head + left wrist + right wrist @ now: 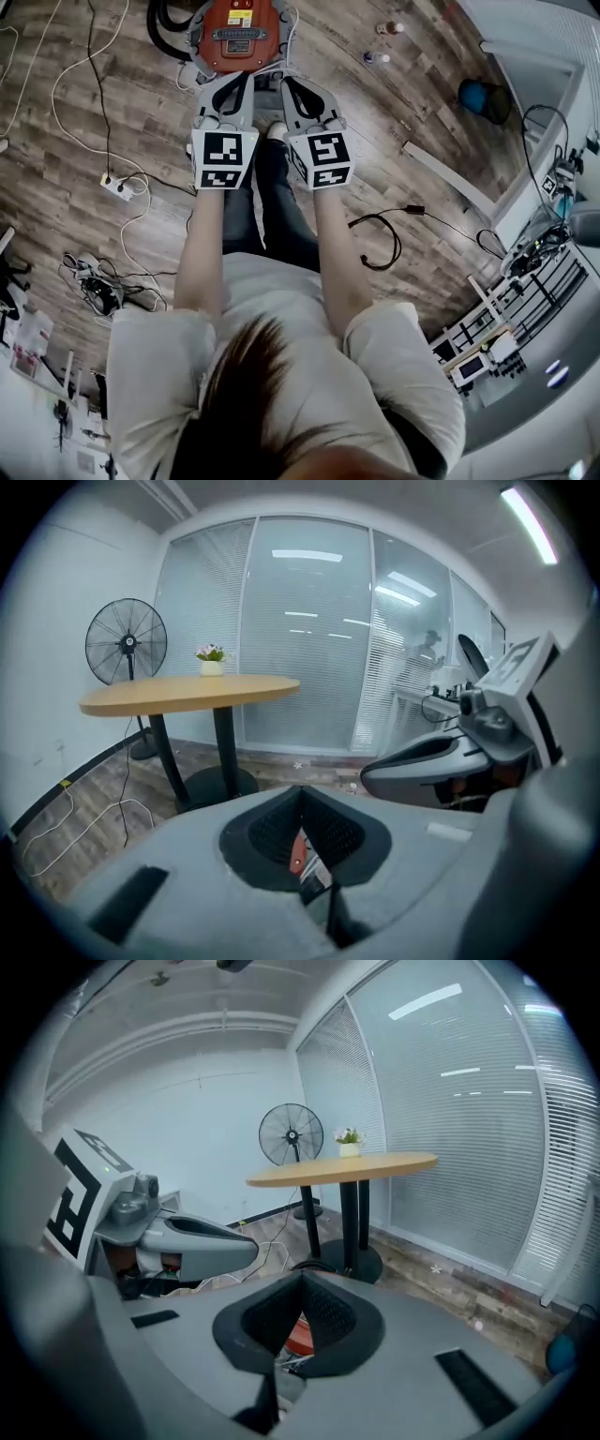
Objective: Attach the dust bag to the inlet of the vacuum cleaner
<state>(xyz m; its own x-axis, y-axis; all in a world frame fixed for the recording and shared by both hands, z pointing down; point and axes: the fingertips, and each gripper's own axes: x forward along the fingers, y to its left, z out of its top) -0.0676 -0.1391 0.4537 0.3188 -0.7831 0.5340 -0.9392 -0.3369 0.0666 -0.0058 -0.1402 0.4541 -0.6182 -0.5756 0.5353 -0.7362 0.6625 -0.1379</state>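
The wooden floor (75,122) is carrying the vacuum cleaner (239,33), which is sitting with its red top facing up, just ahead of the person's feet. The person is standing over it and holding both grippers out side by side above its near edge. No view is showing the dust bag clearly. A pale strip is peeking out at the vacuum cleaner's left rim, but I cannot tell whether that is the bag.

Judging from this, no attaching is happening right now: the hands are hanging clear of the machine, so the bag is either already seated or yet to be fetched. The next move is calling for a check of the inlet, then a careful descent with the fingers parted wide enough to take the bag's collar squarely.

The left gripper (302,794) is pressing its fingers (272,832) fully together on nothing, with only a sliver of red vacuum cleaner showing through the notch below them. The right gripper (302,1281) is doing the same, its fingers (328,1321) meeting and gripping nothing.
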